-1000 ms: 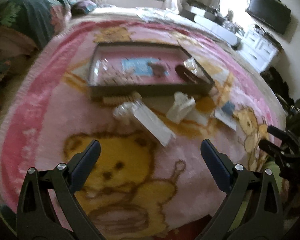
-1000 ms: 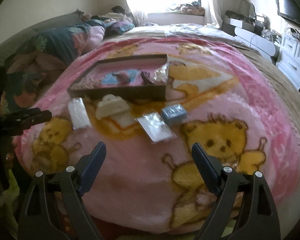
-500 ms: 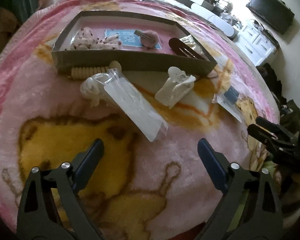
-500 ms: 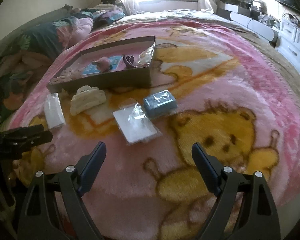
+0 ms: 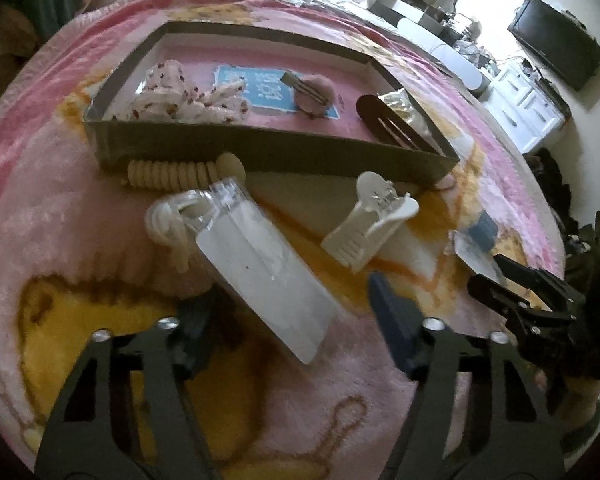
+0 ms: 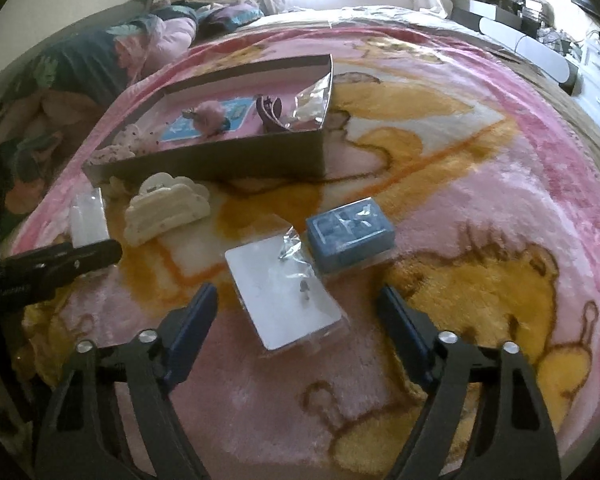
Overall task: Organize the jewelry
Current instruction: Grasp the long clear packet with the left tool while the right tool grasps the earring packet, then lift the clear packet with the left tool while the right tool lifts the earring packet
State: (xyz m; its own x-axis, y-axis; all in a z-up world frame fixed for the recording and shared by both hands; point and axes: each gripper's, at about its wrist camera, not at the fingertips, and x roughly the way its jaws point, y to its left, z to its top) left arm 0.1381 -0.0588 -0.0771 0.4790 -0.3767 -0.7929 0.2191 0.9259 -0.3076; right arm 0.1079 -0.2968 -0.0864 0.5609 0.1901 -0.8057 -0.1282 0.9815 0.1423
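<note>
A shallow cardboard tray (image 5: pixel 260 148) (image 6: pixel 236 156) lies on the pink bear blanket and holds hair clips and a spotted scrunchie (image 5: pixel 180 98). My left gripper (image 5: pixel 288 320) is open, its fingers on either side of the near end of a clear packet with a white card (image 5: pixel 260 268). A white claw clip (image 5: pixel 370 226) (image 6: pixel 166 212) lies to its right. My right gripper (image 6: pixel 296 320) is open, straddling a clear bag with a white card (image 6: pixel 284 296). A small blue box (image 6: pixel 350 236) lies just beyond it.
A beige coil hair tie (image 5: pixel 172 174) lies against the tray's near wall. Bedding is piled at the far left (image 6: pixel 100 52). White drawers (image 5: pixel 528 108) and a TV (image 5: pixel 556 56) stand at the right. The blanket edge drops off close behind both grippers.
Both grippers have moved forward and lower toward the blanket. The left now straddles the clear packet, the right straddles the bag with the white card. Both stay open.
</note>
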